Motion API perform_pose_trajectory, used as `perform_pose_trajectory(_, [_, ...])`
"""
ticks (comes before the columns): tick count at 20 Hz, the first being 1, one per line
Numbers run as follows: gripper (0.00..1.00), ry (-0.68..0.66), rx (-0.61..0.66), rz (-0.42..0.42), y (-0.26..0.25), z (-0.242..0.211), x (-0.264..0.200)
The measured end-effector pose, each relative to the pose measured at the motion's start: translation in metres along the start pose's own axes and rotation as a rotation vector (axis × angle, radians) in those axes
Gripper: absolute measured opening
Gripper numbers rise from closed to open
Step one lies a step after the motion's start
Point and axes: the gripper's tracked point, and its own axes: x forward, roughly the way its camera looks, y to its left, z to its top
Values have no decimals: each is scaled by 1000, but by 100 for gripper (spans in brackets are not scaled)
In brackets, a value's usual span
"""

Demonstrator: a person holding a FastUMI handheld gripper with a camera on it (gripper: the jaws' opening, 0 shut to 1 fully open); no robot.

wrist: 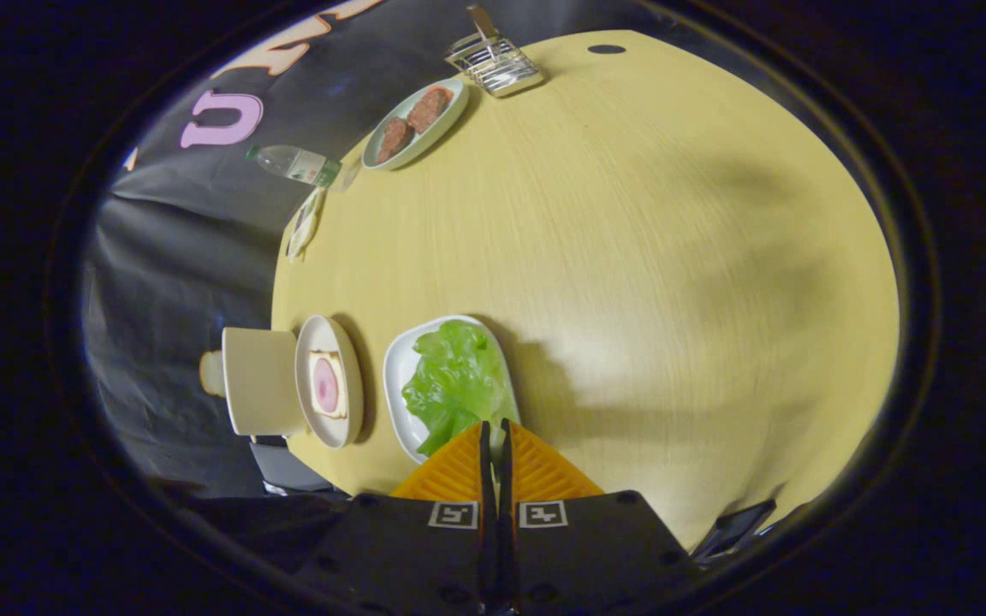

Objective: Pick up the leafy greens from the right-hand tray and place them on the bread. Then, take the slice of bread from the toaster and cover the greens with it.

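Note:
A pale green lettuce leaf (452, 383) lies in a white oval tray (395, 375) on the yellow table. Beside the tray, a round white plate (315, 338) holds a bread slice topped with a pink ham round (327, 385). Past that plate stands a white toaster (260, 382) with a bread slice (210, 374) poking out of it. My gripper (495, 425) hovers well above the table, its fingers shut with just a thin slit between them. The fingertips sit over the tray's near end, by the edge of the leaf, and nothing is visibly held.
An oval dish with two brown meat patties (414, 124) lies far ahead near a wire rack (493, 62). A clear water bottle (292, 162) and a small flat dish (305, 224) sit along the table edge. A wide stretch of bare tabletop (673, 257) spreads beyond the tray.

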Motion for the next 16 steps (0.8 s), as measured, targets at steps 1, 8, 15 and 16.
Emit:
perform_pose_trajectory(1, [4,-7,8,11,6,1,-3])
perform_pose_trajectory(8, [4,-82,0,77,53,5,-34])
perform_pose_trajectory(15, [3,-88,-100,169,143,-4,-56])
perform_pose_trajectory(16, [3,-84,-114,191,158,-5,-56])
